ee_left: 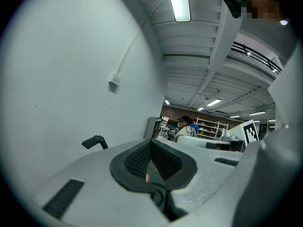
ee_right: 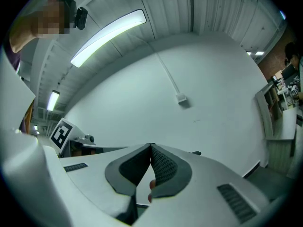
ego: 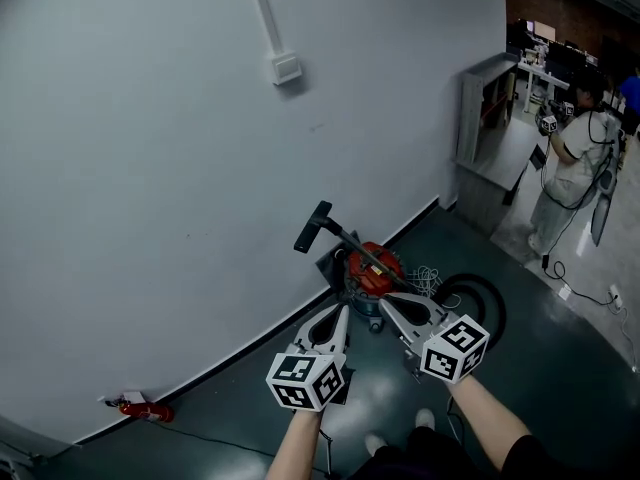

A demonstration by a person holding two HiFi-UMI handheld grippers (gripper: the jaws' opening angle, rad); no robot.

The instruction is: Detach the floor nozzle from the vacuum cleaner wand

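A red canister vacuum cleaner stands on the dark floor by the white wall. Its black wand slopes up to the left and ends in the black floor nozzle, raised against the wall. The nozzle also peeks over the left jaw in the left gripper view. My left gripper and right gripper hover just in front of the vacuum, both shut with nothing between the tips. Neither touches the vacuum. In the gripper views the jaw tips of the left gripper and the right gripper meet.
A coiled black hose and a tangle of cable lie right of the vacuum. A small red extinguisher lies by the wall at lower left. A grey cabinet stands at the wall's end. A person in white stands at the far right.
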